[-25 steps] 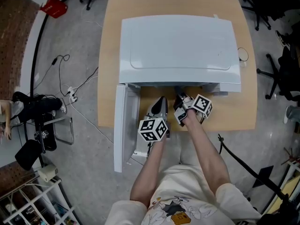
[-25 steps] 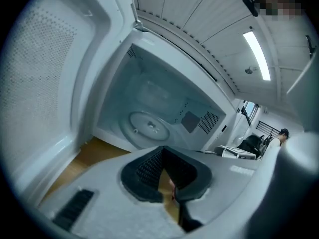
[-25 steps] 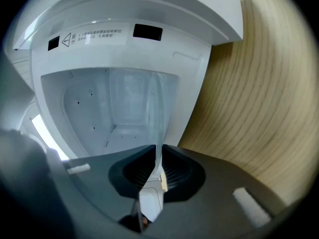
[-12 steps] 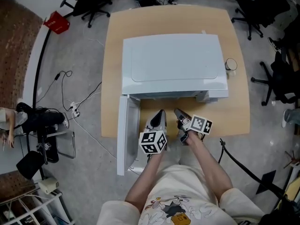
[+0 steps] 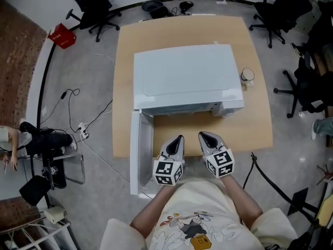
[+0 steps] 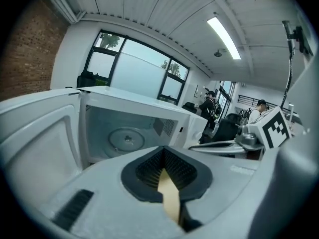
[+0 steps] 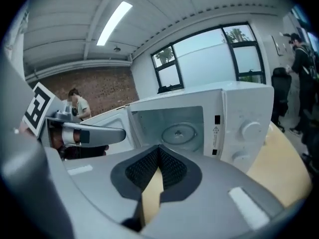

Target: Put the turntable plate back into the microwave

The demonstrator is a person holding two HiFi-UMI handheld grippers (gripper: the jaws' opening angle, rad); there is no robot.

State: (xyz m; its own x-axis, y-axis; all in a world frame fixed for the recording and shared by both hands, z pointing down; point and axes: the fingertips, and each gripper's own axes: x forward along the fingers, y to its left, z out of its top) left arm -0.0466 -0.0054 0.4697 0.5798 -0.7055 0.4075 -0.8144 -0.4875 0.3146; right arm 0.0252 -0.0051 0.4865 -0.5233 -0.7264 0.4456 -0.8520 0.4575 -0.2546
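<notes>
The table (image 5: 260, 124) carries the microwave (image 5: 184, 77) toward its back edge, with the door (image 5: 140, 155) swung wide past the front left corner. The plate (image 6: 127, 139) lies flat on the cavity floor and looks seated, so the task seems all but done. Clearing away well means keeping both tools level and out of the door's swing. The left gripper (image 5: 178, 138) and right gripper (image 5: 204, 136) sit side by side at the front edge, jaws pressed together and empty, well apart from the plate straight ahead
</notes>
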